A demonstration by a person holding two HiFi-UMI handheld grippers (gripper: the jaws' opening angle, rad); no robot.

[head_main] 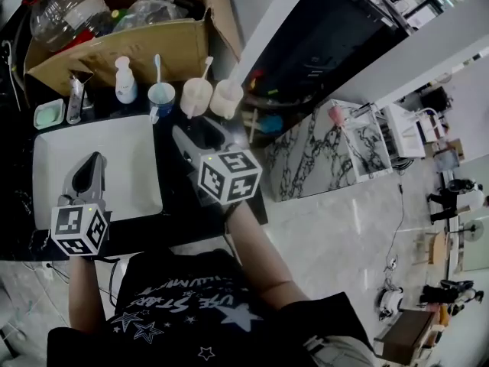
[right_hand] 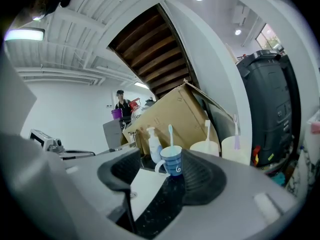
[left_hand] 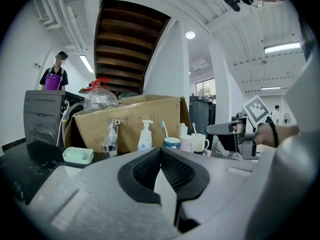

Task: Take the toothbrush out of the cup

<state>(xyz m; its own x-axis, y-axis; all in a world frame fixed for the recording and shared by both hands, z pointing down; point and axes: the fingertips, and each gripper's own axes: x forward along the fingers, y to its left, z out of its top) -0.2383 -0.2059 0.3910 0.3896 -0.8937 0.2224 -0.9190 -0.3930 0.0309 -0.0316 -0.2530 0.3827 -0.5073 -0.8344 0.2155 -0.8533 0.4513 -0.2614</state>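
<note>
Dark speckled bench [right_hand: 161,204] around a white sink [head_main: 122,151]. A pale-blue toothbrush [right_hand: 170,134] stands upright in a blue cup [right_hand: 174,162]. Left tool [left_hand: 160,150] closed, right tool [right_hand: 163,160] wide.

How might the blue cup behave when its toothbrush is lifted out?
The blue cup looks small and stands unsupported, so it may slide or tip if the brush drags against its rim. The toothbrush is thin and probably stiff; its smooth handle could slip when pinched.
</note>
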